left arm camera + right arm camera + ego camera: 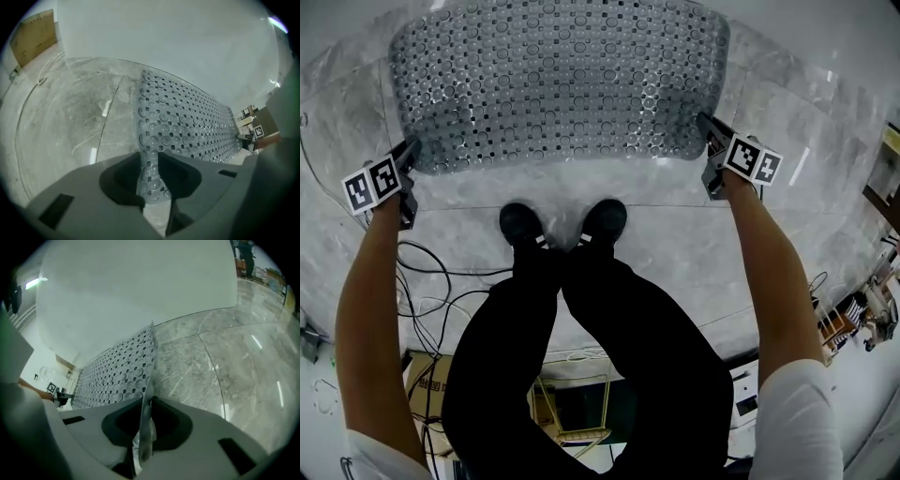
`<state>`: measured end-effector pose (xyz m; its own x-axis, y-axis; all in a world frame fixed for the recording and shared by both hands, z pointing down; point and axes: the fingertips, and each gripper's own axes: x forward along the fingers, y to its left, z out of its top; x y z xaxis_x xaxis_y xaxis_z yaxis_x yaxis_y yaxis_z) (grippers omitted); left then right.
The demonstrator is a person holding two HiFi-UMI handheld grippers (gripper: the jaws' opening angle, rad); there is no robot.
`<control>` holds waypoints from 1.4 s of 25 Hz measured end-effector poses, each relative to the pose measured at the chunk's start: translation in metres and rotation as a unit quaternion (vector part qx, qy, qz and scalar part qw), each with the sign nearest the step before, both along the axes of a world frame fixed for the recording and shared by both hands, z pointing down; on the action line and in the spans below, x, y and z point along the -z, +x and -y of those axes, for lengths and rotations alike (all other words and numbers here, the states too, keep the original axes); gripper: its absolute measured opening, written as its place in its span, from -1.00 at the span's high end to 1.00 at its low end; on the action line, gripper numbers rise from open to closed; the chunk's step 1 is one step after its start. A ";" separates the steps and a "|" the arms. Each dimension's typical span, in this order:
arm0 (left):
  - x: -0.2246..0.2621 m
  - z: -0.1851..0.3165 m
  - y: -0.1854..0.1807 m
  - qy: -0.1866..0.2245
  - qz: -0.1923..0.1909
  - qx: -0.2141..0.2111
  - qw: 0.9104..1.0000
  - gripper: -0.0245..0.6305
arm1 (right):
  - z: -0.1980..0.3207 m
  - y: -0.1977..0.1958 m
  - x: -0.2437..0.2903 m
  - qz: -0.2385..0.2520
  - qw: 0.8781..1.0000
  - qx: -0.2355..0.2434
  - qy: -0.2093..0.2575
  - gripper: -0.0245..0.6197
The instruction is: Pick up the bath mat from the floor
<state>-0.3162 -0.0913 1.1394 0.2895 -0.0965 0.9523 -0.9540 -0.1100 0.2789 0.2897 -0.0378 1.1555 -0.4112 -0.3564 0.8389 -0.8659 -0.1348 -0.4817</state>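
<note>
Head view: at the left, the left tool (411,152) points down at the near left corner of the bath mat (558,84), a clear mat covered in bumps and small holes that lies spread on the grey marble floor (675,239). In the left gripper view, the left tool (149,165) has that corner bent up between its dark pads, which press on it from both sides, so it is grasping the mat (187,126). The rest of the mat stretches away flat over the floor.

In the middle, the person's two black shoes (562,225) stand just short of the mat's near edge, with loose cables (422,272) on the floor behind the left arm.

At the right, the right tool (709,131) meets the near right corner. In the right gripper view, the right tool (144,420) is clenched tight on the mat's edge (117,371), which stands up thin between its pads.
</note>
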 end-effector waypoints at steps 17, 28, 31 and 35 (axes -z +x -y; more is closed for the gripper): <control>0.109 0.012 0.036 0.033 -0.060 0.039 0.997 0.87 | 0.022 -0.038 0.114 -0.027 0.998 0.055 0.025 0.80; 0.254 0.013 0.105 0.038 -0.134 0.028 0.990 0.89 | 0.016 -0.082 0.253 -0.018 0.998 0.057 0.032 0.81; 0.304 0.003 0.115 0.038 -0.150 0.025 0.988 0.89 | 0.008 -0.094 0.302 -0.010 0.996 0.087 0.033 0.81; 0.381 -0.013 0.121 0.036 -0.174 0.012 0.984 0.90 | -0.009 -0.112 0.377 0.018 0.992 0.125 0.031 0.81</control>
